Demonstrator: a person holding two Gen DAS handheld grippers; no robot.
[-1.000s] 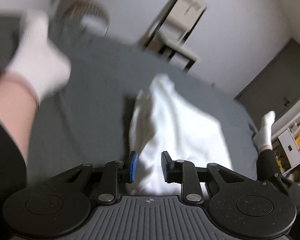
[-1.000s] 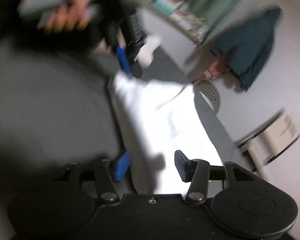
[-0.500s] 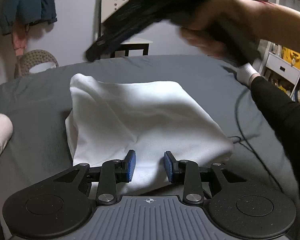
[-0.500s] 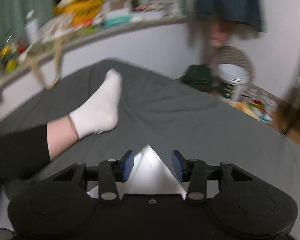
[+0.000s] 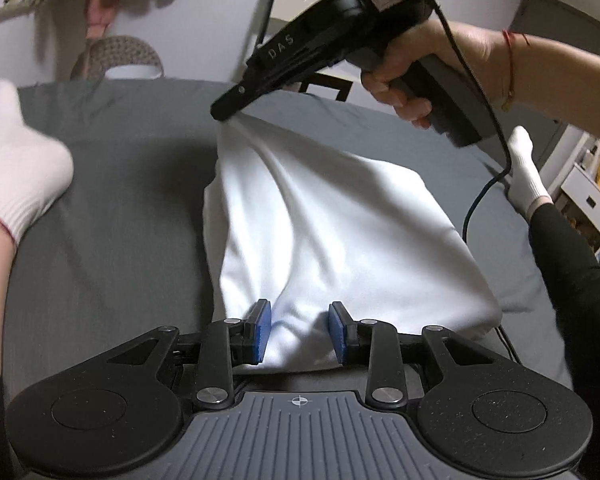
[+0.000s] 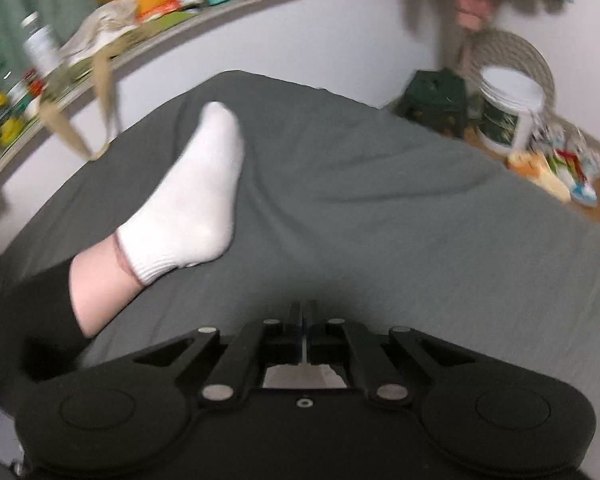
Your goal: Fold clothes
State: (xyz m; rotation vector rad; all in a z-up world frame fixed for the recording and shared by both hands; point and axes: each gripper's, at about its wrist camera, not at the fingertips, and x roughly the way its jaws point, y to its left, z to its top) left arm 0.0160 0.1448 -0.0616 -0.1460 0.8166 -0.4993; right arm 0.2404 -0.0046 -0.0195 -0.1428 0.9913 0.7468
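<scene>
A: Working left to right, what step is the person on?

B: A fold under way, by the look of it. On the grey bed (image 5: pixel 120 200), past a socked foot (image 5: pixel 16 168) at the left edge, the white garment (image 5: pixel 320 224) lies in the middle. The left gripper (image 5: pixel 299 332) sits at its near edge with jaws apart, cloth between the blue pads (image 5: pixel 260 332) but not pinched. Further right and higher, the right gripper (image 5: pixel 236 100) is clenched on the far corner and lifts it clear of the bed, held by a bare hand (image 5: pixel 404 76) trailing a cable (image 5: pixel 480 200)

A: And what does the next move call for?

B: Probably the left jaws closing on the near hem, or pinning it, while the raised corner is carried across. That is a judgement; the lifted cloth sags, so it could drag a crease along

A: What does the right wrist camera add?

B: It shows the right gripper's jaws pressed together with a thin white sliver of the garment (image 6: pixel 307 354) between them, confirming the grip. Ahead it sees only bed and the same foot. The left view alone shows the garment's lie
</scene>
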